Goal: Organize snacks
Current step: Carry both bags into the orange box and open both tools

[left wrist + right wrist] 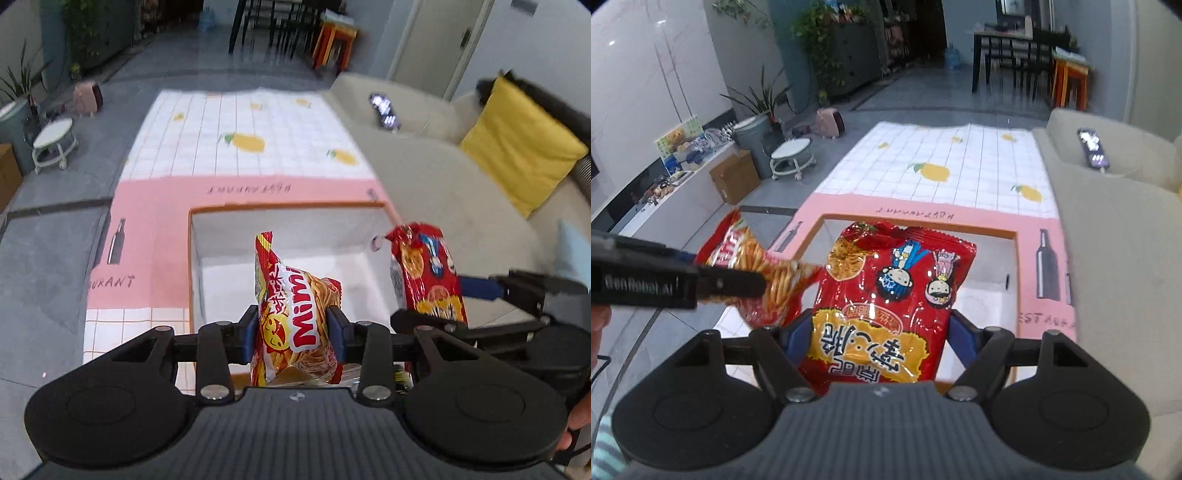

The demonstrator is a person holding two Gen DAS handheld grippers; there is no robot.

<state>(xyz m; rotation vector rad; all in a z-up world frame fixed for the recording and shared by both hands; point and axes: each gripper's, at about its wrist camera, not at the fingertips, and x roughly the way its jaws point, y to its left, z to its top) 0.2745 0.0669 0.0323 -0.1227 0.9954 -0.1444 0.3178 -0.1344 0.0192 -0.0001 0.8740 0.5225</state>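
My left gripper (294,328) is shut on a red and orange Mimi stick-snack bag (295,295), its blue pads pressing both sides. The bag hangs over a white box with an orange rim (288,208); no snacks show on its visible floor. To the right, my right gripper (443,302) is shut on a red noodle-snack bag with cartoon figures (424,266) at the box's right edge. In the right wrist view, the right gripper (878,330) holds that cartoon bag (886,288) above the box (997,233). The left gripper (731,269) carries the Mimi bag (757,269) at the left.
The box stands on a table with a pink and white lemon-print cloth (258,147). A beige sofa (443,177) with a yellow cushion (517,147) and a phone (384,110) borders the table's right side. Grey floor, a small white stool (53,142) and plants lie to the left.
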